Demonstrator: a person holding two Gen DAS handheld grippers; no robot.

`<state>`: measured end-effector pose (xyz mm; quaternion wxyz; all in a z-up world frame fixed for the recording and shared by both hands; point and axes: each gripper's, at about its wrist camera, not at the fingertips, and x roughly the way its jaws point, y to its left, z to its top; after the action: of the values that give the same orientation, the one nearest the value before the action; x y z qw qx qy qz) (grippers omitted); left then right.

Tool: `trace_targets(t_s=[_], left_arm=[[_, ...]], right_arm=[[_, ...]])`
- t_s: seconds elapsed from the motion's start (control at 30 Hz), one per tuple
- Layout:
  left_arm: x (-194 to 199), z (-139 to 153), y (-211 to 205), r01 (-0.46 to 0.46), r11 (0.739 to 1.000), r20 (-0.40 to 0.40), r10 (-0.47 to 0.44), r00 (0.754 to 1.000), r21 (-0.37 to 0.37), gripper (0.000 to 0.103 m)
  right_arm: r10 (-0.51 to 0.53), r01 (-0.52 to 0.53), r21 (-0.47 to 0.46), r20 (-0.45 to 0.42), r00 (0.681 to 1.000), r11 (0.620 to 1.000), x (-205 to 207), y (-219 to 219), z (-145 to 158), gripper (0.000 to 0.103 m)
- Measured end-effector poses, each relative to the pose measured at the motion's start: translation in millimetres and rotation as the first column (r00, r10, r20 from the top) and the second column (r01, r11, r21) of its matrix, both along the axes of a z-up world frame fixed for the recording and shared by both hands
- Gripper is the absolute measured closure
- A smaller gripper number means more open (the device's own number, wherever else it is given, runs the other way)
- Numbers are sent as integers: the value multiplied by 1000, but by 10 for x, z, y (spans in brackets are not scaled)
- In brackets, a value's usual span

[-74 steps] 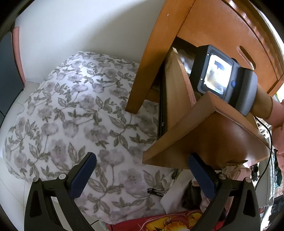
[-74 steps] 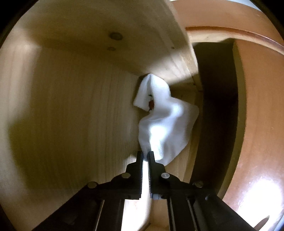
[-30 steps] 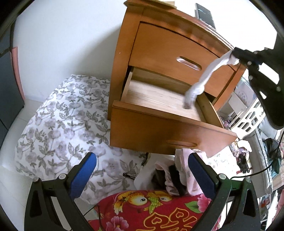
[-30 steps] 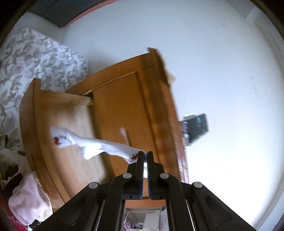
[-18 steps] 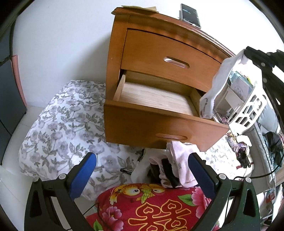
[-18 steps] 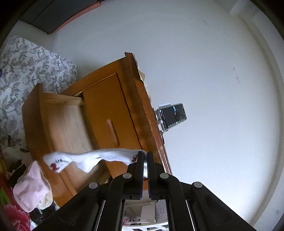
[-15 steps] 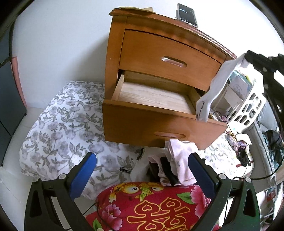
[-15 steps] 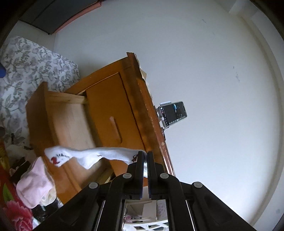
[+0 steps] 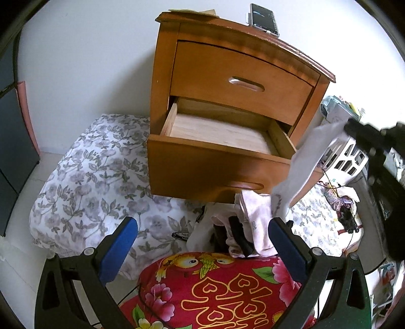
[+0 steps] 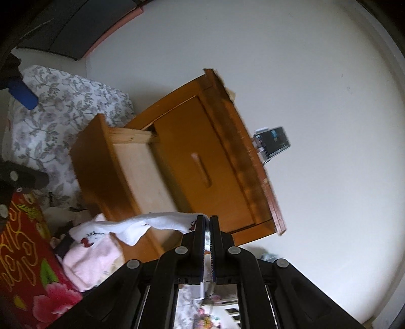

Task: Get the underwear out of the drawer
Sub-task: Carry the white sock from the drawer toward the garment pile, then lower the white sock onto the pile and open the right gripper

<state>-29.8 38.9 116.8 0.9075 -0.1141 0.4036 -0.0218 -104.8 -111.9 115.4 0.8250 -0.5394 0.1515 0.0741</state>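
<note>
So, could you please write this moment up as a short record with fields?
lower drawer: pulled open, its wooden bottom bare where visible
upper drawer: closed
right gripper: shut on white underwear, which hangs outside the drawer
left gripper: open, holding nothing
pile of clothes: on the floor in front of the drawer, pink piece on top
white underwear's position: hanging above the pile of clothes; contact unclear
phone: on top of the nightstand

two drawers (image 9: 241, 84) — one phone (image 9: 263, 19)
</note>
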Motion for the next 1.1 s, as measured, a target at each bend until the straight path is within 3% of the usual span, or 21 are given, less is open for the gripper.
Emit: trace_targets(t_s=[0.37,0.67,0.93,1.1], left_arm=[[84,-134,58,-11,1000,-44,11,999,-5,0],[208,-281,62,-5,1000,-89,4,996,-7,0],[273,-385,48,-1,1000,-123,1,992,1,0],[309,-431,2,8,1000,-141,-7,990,10,0]], right_arm=[[-43,50,33,-195,980,998,261,2,-703,100],[-88,99,30,-266,960,995,514,-73,-974,100],[-157,170,-1,-390,907,985,695,-242,-1497,100],[-188,202,-13,-421,887,979,809,-347,-1642,100]])
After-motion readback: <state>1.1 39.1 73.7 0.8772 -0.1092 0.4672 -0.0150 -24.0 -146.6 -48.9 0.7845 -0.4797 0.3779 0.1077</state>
